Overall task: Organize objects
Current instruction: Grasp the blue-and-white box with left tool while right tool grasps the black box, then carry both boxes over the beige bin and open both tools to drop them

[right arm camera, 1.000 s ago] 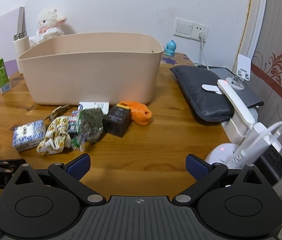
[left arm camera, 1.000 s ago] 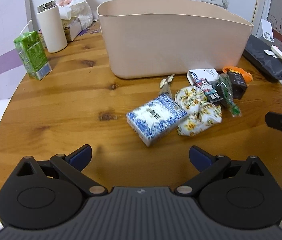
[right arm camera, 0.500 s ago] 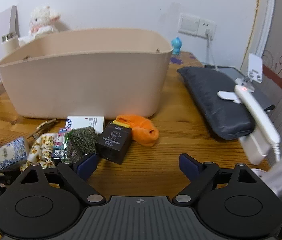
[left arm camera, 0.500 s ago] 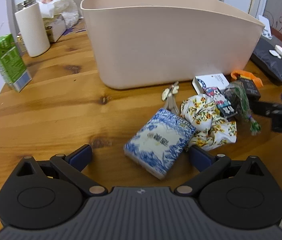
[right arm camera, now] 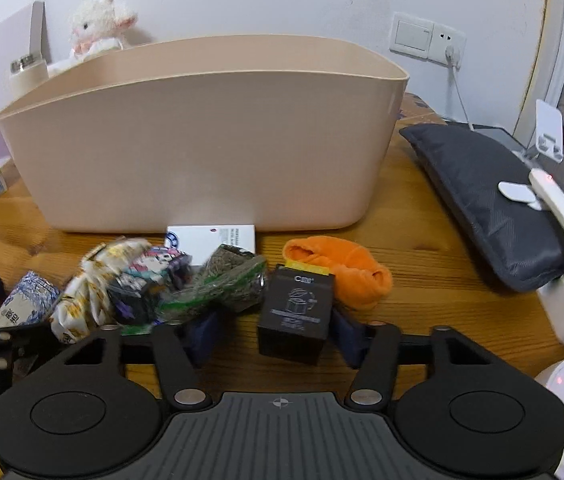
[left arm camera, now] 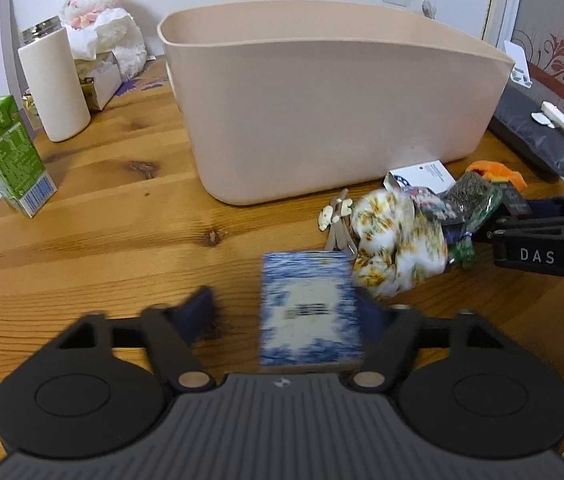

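Left gripper [left arm camera: 285, 316]: spread, straddling blue-white packet [left arm camera: 309, 312] on table [left arm camera: 122, 208]. Right gripper [right arm camera: 270, 332]: spread around black box [right arm camera: 297, 312]. Beige bin [right arm camera: 202, 140] behind. Risk: off-centre closure twists packet.

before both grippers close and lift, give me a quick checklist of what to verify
1. Blue tissue pack sits between the left gripper fingers: ok.
2. Left gripper touching the pack on both sides: not ok, a gap shows beside the left finger.
3. Black box sits between the right gripper fingers: ok.
4. Green packet clear of the right gripper's left finger: not ok, it overlaps that finger.
5. Beige bin open-topped and upright: ok.
6. Room inside the bin: cannot tell, its floor is hidden.
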Available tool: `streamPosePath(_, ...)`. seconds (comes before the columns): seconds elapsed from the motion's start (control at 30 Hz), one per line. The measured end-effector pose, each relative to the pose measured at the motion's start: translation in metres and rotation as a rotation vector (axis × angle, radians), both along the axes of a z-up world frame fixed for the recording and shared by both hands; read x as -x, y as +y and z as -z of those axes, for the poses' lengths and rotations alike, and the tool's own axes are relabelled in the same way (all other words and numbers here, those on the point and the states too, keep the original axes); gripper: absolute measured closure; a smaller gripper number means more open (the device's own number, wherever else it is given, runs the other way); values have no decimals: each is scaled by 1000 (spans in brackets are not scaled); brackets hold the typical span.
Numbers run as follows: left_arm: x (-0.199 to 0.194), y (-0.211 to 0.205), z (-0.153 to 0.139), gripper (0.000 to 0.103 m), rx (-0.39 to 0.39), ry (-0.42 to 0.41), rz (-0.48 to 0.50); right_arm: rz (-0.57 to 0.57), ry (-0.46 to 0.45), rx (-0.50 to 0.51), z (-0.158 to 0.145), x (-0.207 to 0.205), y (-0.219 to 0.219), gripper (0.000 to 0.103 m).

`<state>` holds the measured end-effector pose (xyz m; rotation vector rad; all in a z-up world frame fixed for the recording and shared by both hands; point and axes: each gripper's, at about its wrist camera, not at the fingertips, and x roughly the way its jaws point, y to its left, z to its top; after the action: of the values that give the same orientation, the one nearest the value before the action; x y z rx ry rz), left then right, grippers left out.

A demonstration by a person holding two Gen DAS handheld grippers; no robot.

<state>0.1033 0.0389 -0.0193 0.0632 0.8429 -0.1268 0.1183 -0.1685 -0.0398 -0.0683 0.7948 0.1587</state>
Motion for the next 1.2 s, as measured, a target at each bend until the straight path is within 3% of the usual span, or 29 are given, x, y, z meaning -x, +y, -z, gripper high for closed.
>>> streamPosePath(0.03, 0, 1, -1, 48, 4, -1, -2, 2, 0, 0, 0, 1, 0, 57)
streamPosePath(0.07, -1, 3, -2, 55, 6, -1, -6, 2, -2, -2, -1, 3, -1, 70)
streamPosePath(0.1, 0, 4, -3, 55, 7, 4, -9, 7, -5, 0, -1, 4, -1, 73)
streamPosePath(0.4, 18, 6, -17, 55, 39, -27, -16, 43, -19, -14, -13, 21, -21, 74)
streamPosePath(0.73, 34, 10, -84, 55, 75, -224, -16, 31, -204, -54, -84, 30, -27, 74)
streamPosePath(1.0, 3, 0, -133, 55, 53, -353, -33, 9, -348, -59, -138, 2, -17, 74)
streamPosePath(1.2, -52, -20, -141, 55, 24, -351, -58, 2, -353, -66, -151, -34, -1, 74)
